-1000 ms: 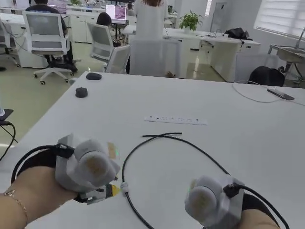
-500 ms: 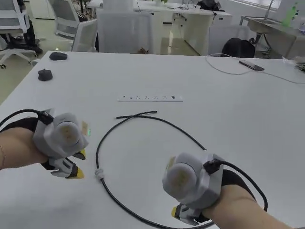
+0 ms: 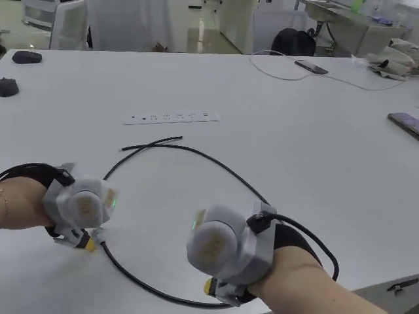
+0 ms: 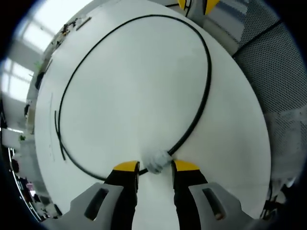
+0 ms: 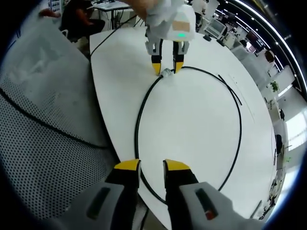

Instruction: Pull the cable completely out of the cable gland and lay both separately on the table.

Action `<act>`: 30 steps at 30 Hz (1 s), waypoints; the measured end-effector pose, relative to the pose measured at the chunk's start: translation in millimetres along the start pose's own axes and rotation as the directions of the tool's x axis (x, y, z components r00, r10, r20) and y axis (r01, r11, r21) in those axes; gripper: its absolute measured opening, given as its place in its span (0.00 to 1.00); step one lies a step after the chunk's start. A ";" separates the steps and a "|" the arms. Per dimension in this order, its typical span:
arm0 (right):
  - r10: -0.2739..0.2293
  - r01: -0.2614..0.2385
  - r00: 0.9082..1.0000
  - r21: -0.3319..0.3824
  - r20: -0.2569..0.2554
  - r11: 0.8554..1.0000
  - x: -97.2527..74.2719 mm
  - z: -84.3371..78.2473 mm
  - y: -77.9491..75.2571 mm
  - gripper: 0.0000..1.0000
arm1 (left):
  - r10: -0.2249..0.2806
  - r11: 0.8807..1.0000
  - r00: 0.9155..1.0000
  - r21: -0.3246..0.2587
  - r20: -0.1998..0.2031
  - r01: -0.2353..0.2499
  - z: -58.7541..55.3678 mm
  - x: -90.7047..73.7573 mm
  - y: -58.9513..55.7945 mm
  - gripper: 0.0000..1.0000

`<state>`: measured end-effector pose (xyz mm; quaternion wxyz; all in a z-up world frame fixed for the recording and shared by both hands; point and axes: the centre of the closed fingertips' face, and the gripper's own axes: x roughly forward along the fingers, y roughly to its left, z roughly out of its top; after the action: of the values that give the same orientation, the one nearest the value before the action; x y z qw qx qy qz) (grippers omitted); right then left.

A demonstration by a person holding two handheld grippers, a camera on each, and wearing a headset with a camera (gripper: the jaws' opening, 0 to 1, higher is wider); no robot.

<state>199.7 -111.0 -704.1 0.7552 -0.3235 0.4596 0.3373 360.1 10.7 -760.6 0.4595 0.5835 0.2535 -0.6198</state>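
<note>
Since the cable (image 3: 196, 156) runs in one loop on the desk (image 3: 308, 170) with nothing laid apart, the task looks barely begun. Pulling out and laying both down are left.

Head view: the left gripper (image 3: 87, 243) is down at the near-left bend of the loop, and the right gripper (image 3: 213, 288) is at the near bend by the desk edge. The jaw gaps are hidden by the gripper bodies. A power strip (image 3: 170, 118) lies beyond the loop.

Left gripper view: the left gripper (image 4: 156, 166) has its jaws apart, one each side of the white cable gland (image 4: 154, 160), which is on the cable (image 4: 206, 86). They are very close to it, and I cannot tell whether they touch. The gland is not pulled off.

Right gripper view: the right gripper (image 5: 152, 166) has its jaws a little apart, and the cable (image 5: 139, 124) runs in toward the gap. It doesn't look pinched. The left gripper (image 5: 166, 71) opposite straddles the gland (image 5: 166, 73).

Against half a second ago, the left gripper was just left of the gland and is now around it. The right gripper is at about the same bend. The loop's shape is unchanged. The camera has shifted, so the loop sits elsewhere in the picture.
</note>
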 end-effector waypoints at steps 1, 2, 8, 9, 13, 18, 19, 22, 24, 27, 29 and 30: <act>0.001 -0.001 1.000 0.000 0.002 1.000 0.1 0.4 0.1 0.18 | -0.009 1.000 1.000 0.001 -0.003 0.009 0.0 -0.6 0.3 0.29; 0.003 -0.003 1.000 0.001 0.004 1.000 0.1 0.8 0.2 0.18 | -0.032 0.999 0.999 0.001 0.000 0.032 0.3 -0.2 -1.6 0.28; 0.006 -0.006 1.000 0.003 0.012 1.000 -0.4 3.1 0.6 0.18 | -0.111 0.994 0.994 -0.014 -0.005 0.111 -0.3 1.1 -7.2 0.22; 0.006 -0.006 1.000 0.003 0.013 1.000 -0.3 3.4 0.5 0.18 | -0.120 0.991 0.993 -0.069 -0.017 0.119 -2.3 0.3 -10.1 0.22; 0.009 -0.009 1.000 0.001 0.016 1.000 -0.5 4.5 1.1 0.18 | -0.104 0.982 0.994 -0.159 -0.032 0.097 -2.4 -1.9 -10.8 0.21; -0.032 0.031 0.999 -0.066 -0.014 0.997 -1.7 2.5 -3.0 0.16 | -0.107 0.947 0.993 -0.299 0.049 0.116 11.9 -6.0 -29.1 0.21; -0.028 0.027 1.000 -0.059 -0.009 0.998 -1.0 3.5 -1.1 0.16 | -0.092 0.936 0.994 -0.335 0.059 0.107 13.0 -6.3 -32.4 0.21; -0.008 0.009 0.999 -0.025 0.040 1.000 -3.4 11.3 0.2 0.17 | -0.059 0.902 0.995 -0.424 0.074 0.085 17.1 -9.9 -42.2 0.21; -0.011 0.012 0.999 -0.024 0.044 1.000 -4.0 11.8 -0.8 0.17 | -0.052 0.883 0.990 -0.457 0.131 0.107 29.0 -14.4 -49.9 0.21; 0.003 -0.002 0.998 -0.009 0.069 1.000 -4.3 16.6 2.4 0.19 | -0.032 0.873 0.991 -0.479 0.129 0.090 38.1 -26.9 -59.0 0.21; 0.021 -0.021 0.994 0.001 0.107 1.000 -5.6 24.0 6.2 0.22 | -0.008 0.860 0.988 -0.503 0.153 0.084 48.3 -36.9 -63.0 0.21; 0.031 -0.031 0.992 0.002 0.125 1.000 -6.7 27.7 7.8 0.23 | -0.001 0.845 0.985 -0.526 0.174 0.094 53.9 -40.9 -65.0 0.21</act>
<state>204.3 -85.9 -689.1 0.7778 -0.2933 0.4168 0.3678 273.2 5.2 -725.6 0.6072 0.3729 0.3900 -0.5831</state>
